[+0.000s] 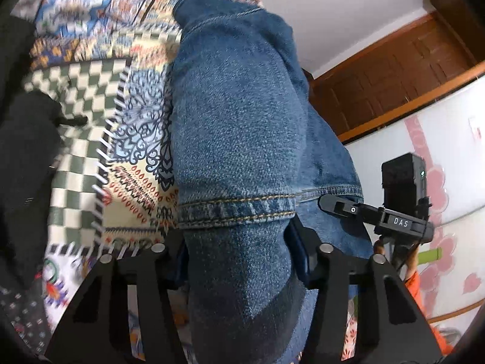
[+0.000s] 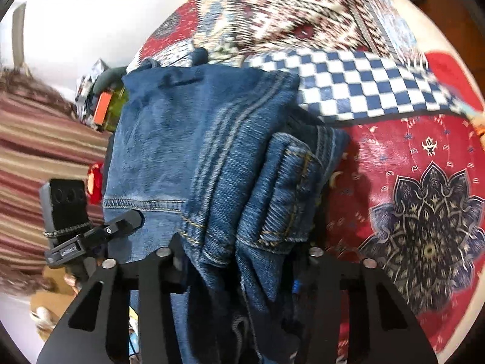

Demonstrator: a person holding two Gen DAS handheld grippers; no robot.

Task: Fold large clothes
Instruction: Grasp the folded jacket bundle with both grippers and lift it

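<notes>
1. Two grippers of mine both pinch the same jeans (image 1: 236,127): denim fills the gap between the fingers of each, so the left gripper (image 1: 239,261) and the right gripper (image 2: 239,261) are each clamped on cloth.
2. At my left gripper, a stitched hem with orange-yellow double thread runs crosswise just ahead of the fingertips; beyond it the leg stretches away as a long, mid-blue, faded band.
3. At my right gripper, the jeans (image 2: 212,151) are bunched in thick folds, with triple seam lines running diagonally and a cuff with yellow stitching curled over just ahead and to the right of my fingers.
4. Ahead of and beneath both grippers lies the patterned cloth (image 2: 424,206): red with a dark medallion to the right of my right gripper, a blue-and-white checked strip beyond the denim.
5. From my left gripper the same cloth (image 1: 121,139) shows to the left of the jeans, with green checks and blue scrollwork.
6. My right gripper also shows at the right edge of the left view, touching the denim beside the hem.
</notes>
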